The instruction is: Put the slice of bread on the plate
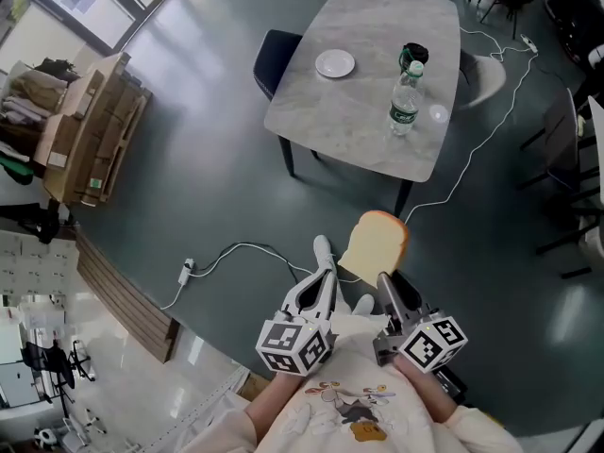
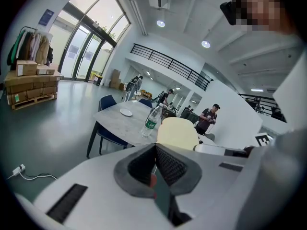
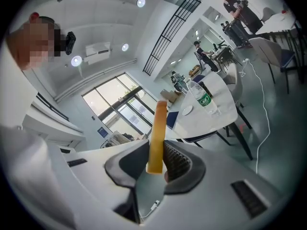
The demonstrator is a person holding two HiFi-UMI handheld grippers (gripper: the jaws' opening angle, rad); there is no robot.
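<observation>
A slice of bread with a tan crust stands upright between the jaws of my right gripper, which is shut on its lower edge. In the right gripper view the bread shows edge-on between the pads of that gripper. My left gripper hangs just left of it, shut and holding nothing; its jaws meet. A small white plate lies on the grey marble table farther ahead, well apart from both grippers. The same plate shows in both gripper views.
A water bottle and a dark cup stand on the table right of the plate. A blue chair is tucked in at the table's left. White cables cross the floor. Stacked cardboard boxes sit at far left. People stand in the background.
</observation>
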